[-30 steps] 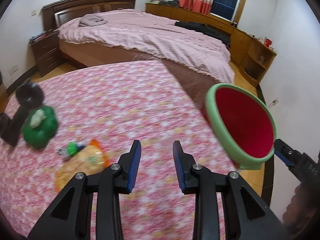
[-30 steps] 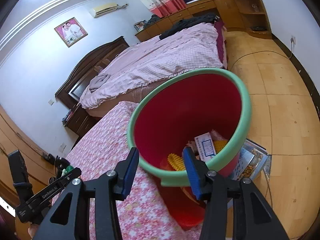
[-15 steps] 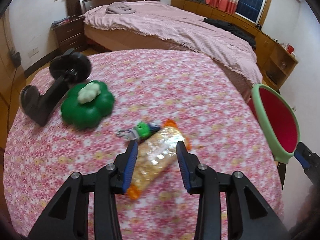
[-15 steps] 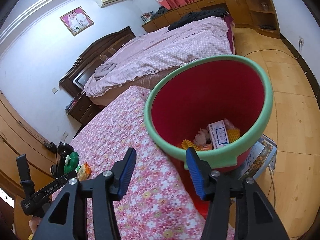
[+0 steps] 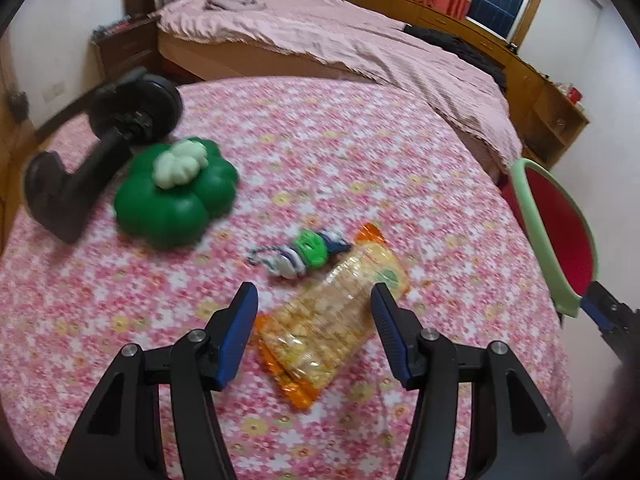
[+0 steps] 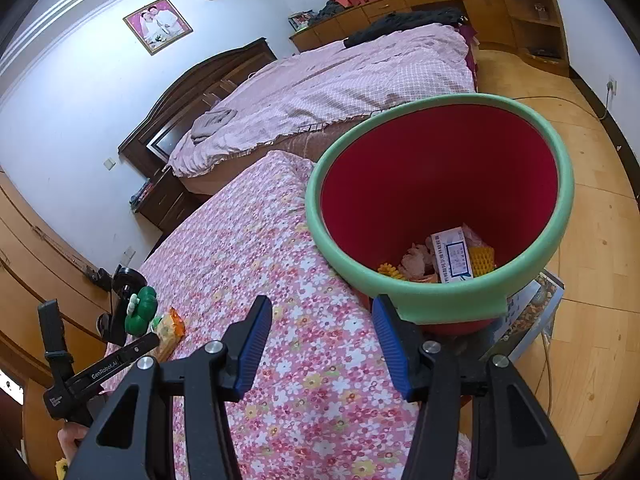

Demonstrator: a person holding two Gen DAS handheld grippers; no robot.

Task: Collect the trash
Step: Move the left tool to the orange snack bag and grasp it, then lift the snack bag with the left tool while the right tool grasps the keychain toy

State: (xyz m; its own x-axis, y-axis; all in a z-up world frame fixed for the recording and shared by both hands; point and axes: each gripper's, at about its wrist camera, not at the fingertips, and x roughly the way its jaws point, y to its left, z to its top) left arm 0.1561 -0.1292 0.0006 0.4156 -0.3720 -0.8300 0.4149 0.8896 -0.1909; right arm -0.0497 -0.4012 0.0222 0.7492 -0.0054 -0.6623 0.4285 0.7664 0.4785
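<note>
A pink flowered surface (image 5: 360, 152) stands in a bedroom, with the bed (image 5: 340, 40) behind it. The left gripper (image 5: 314, 310), jaws apart, straddles a snack bag (image 5: 332, 320) lying on it. The right gripper (image 6: 320, 324), also apart, holds nothing beside the red bin (image 6: 440, 184) at the surface's edge.

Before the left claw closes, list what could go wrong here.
1. The left claw is open around the snack packet; the green and white keychain toy touches the packet's far end and might get dragged along.
2. The packet looks crinkly and slick, so it could slip from the pads.
3. The right claw sits at the red bin's green rim at the table edge; a nudge may tip it.
</note>
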